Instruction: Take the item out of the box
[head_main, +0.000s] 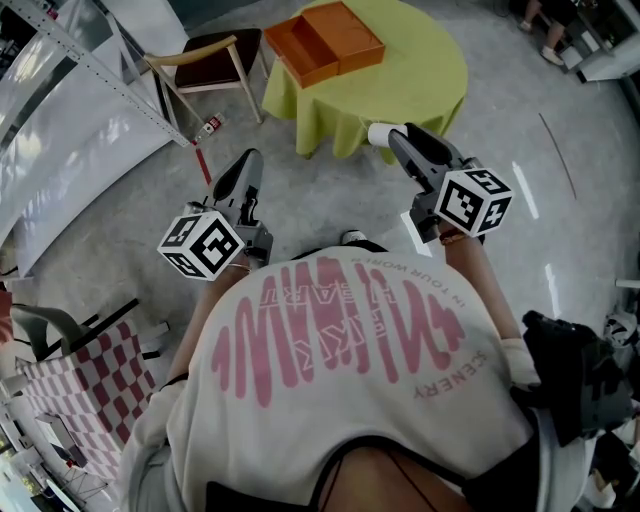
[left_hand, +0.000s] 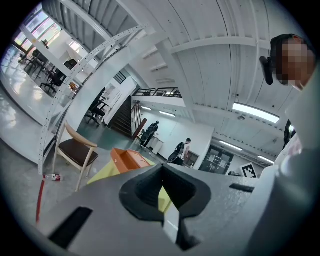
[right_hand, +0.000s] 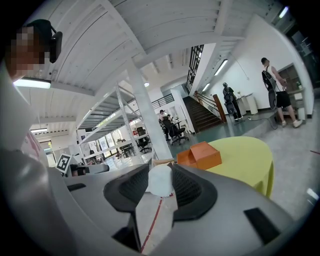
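Note:
The orange box (head_main: 325, 42) lies open on the round yellow-green table (head_main: 430, 75), well ahead of both grippers. My right gripper (head_main: 392, 136) is held in the air short of the table's near edge. Its jaws are shut on a small white item (head_main: 377, 132). In the right gripper view the white item (right_hand: 161, 181) sits pinched between the dark pads, with the box (right_hand: 202, 155) beyond it. My left gripper (head_main: 248, 160) hangs over the grey floor to the left, shut with nothing in it. The left gripper view shows its tips (left_hand: 161, 169) meeting, and the box (left_hand: 131, 159) far off.
A wooden chair (head_main: 210, 60) stands left of the table, with a small red can (head_main: 210, 125) on the floor near it. A slanted white metal frame (head_main: 90, 65) crosses the upper left. A checkered bag (head_main: 90, 380) sits at lower left. People stand in the distance (right_hand: 272, 85).

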